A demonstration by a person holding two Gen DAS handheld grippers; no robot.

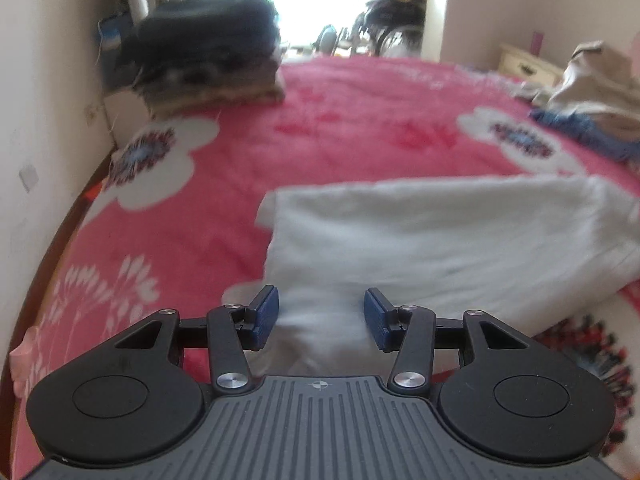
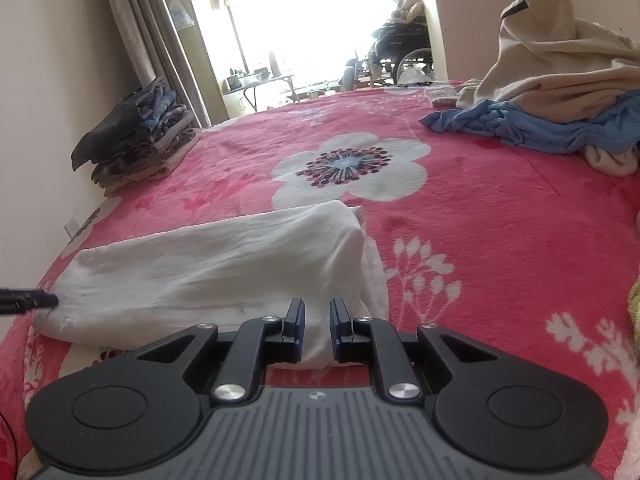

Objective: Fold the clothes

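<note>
Right wrist view first: the white garment lies on the pink flowered blanket as a long, doubled-over band, running from about nine o'clock to just past twelve of the right gripper. Its near right end sits between the two blue pads, which stand close together with cloth in the narrow gap. They look pinched on that end, though whether they really bite the fabric I cannot tell for sure. At nine o'clock a dark fingertip of the other tool touches the garment's left end.

In the left wrist view the left gripper is spread wide, holding nothing, with a blurred lobe of the white cloth lying between and under its fingers at twelve o'clock, and the main body stretching off toward two o'clock.

The garment being already narrowed, I'd judge the work in hand to be another fold or a lift of the bundle. Done well, both ends should be taken at the same layer depth, raised together and kept taut, so the inner layers don't slide out.

A folded stack sits against the wall at ten o'clock, and a loose pile of beige and blue clothes at two o'clock.
</note>
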